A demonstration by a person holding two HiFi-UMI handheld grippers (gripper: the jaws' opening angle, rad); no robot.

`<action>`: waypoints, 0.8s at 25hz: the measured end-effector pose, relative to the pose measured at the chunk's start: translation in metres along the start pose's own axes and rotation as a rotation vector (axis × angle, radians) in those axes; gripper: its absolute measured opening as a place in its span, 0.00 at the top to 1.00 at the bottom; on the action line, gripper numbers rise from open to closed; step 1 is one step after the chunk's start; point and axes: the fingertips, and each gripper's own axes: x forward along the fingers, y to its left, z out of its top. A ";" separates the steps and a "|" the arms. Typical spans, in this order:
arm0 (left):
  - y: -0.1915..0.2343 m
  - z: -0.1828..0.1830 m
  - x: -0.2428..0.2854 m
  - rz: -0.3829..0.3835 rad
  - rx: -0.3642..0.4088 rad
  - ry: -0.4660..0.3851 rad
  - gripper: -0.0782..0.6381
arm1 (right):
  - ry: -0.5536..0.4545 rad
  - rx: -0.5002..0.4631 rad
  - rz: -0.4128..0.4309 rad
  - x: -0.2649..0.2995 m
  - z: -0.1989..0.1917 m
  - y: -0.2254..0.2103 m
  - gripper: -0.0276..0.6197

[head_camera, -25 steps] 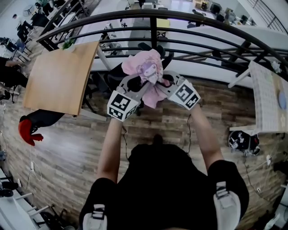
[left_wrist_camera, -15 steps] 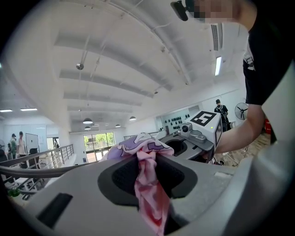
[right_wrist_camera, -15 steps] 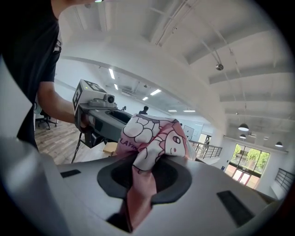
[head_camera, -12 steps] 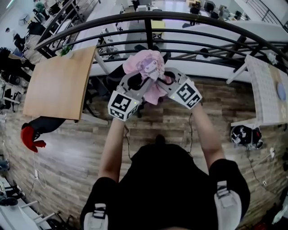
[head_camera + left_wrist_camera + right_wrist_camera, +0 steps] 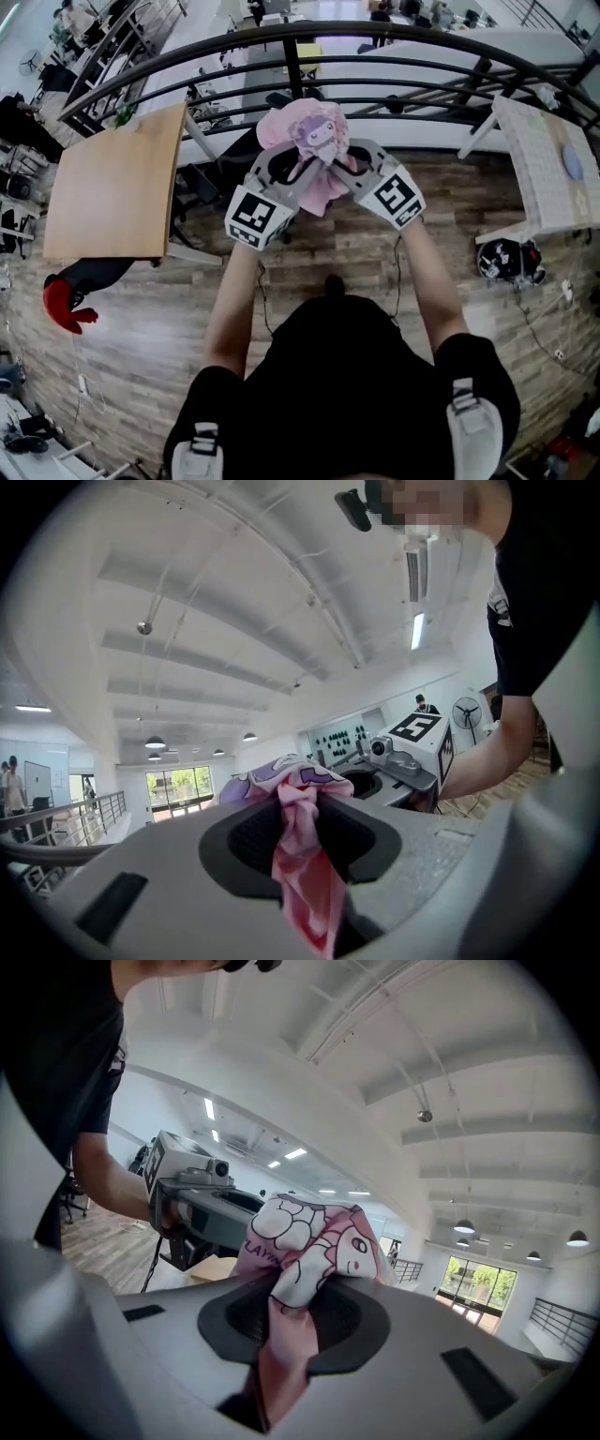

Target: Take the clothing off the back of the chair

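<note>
A pink garment (image 5: 314, 155) with a cartoon print hangs bunched between my two grippers, raised in front of the black railing (image 5: 309, 37). My left gripper (image 5: 302, 171) is shut on one part of the pink cloth (image 5: 305, 855), which is pinched between its pads. My right gripper (image 5: 339, 169) is shut on another fold of the cloth (image 5: 295, 1283), the printed face bulging past the jaws. Both grippers point roughly level and meet close together. A dark chair (image 5: 239, 155) shows below and behind the garment, partly hidden by it.
A wooden tabletop (image 5: 117, 183) stands at the left, a white table (image 5: 544, 164) at the right. A black and red object (image 5: 70, 286) lies on the wood floor at the left, a dark bag (image 5: 506, 262) at the right. The curved railing runs across the far side.
Both grippers have risen a little with the pink garment, which sits higher against the railing. The grip on the cloth is unchanged.
</note>
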 end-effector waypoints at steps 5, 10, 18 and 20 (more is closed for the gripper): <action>-0.024 0.008 0.004 -0.058 -0.002 -0.032 0.74 | 0.013 0.024 -0.077 -0.026 -0.001 0.004 0.85; -0.052 0.016 -0.003 -0.121 -0.001 -0.055 0.74 | 0.030 0.037 -0.138 -0.052 0.001 0.020 0.85; -0.078 0.027 -0.014 -0.192 0.003 -0.084 0.74 | 0.042 0.041 -0.218 -0.077 0.010 0.037 0.85; -0.083 0.026 -0.015 -0.207 -0.010 -0.072 0.74 | 0.042 0.049 -0.231 -0.080 0.011 0.039 0.85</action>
